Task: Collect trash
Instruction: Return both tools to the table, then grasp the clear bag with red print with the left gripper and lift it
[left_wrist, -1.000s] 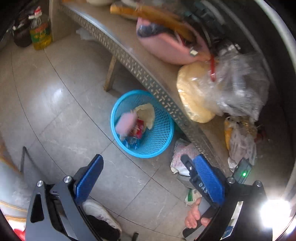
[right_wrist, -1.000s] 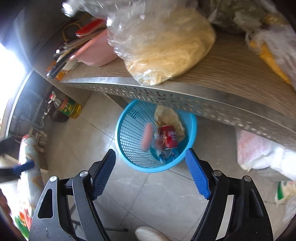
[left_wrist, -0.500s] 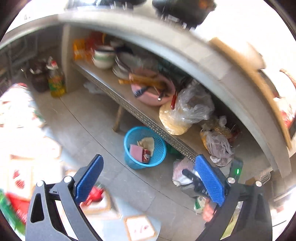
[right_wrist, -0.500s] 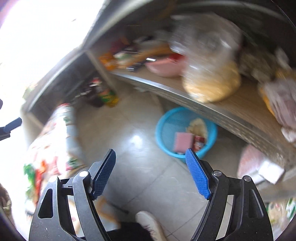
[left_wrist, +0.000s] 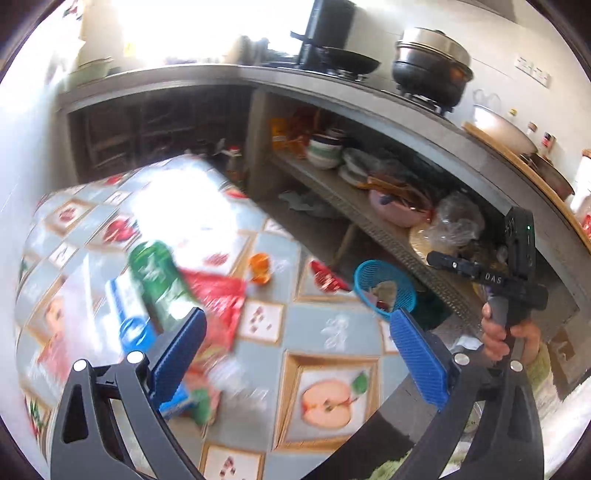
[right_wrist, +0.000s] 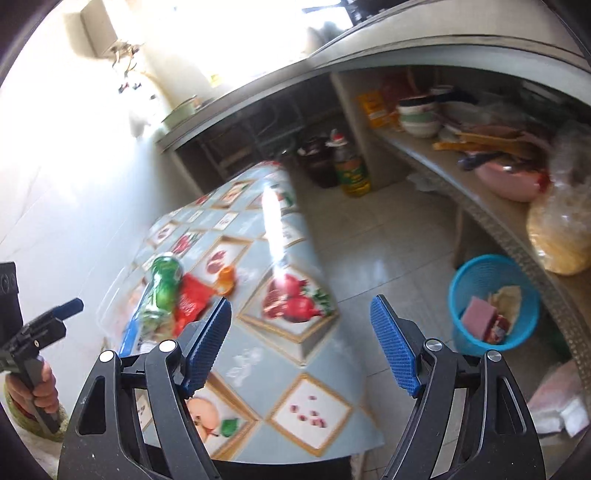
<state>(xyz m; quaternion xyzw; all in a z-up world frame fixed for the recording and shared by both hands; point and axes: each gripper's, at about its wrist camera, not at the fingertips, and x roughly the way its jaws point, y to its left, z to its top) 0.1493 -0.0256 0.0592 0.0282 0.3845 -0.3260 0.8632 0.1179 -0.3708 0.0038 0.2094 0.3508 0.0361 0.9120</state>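
Here both claws, left claw and right claw, gape empty; one green can, one blue basket.

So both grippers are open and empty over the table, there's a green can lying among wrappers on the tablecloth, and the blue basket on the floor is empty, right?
Not quite. The blue basket on the floor is not empty: the right wrist view shows a pink block, a red can and crumpled paper in it. The rest holds: the left gripper and right gripper are open and empty, and the green can lies among wrappers on the tablecloth.

Both grippers have swung up from the blue basket to the littered table.
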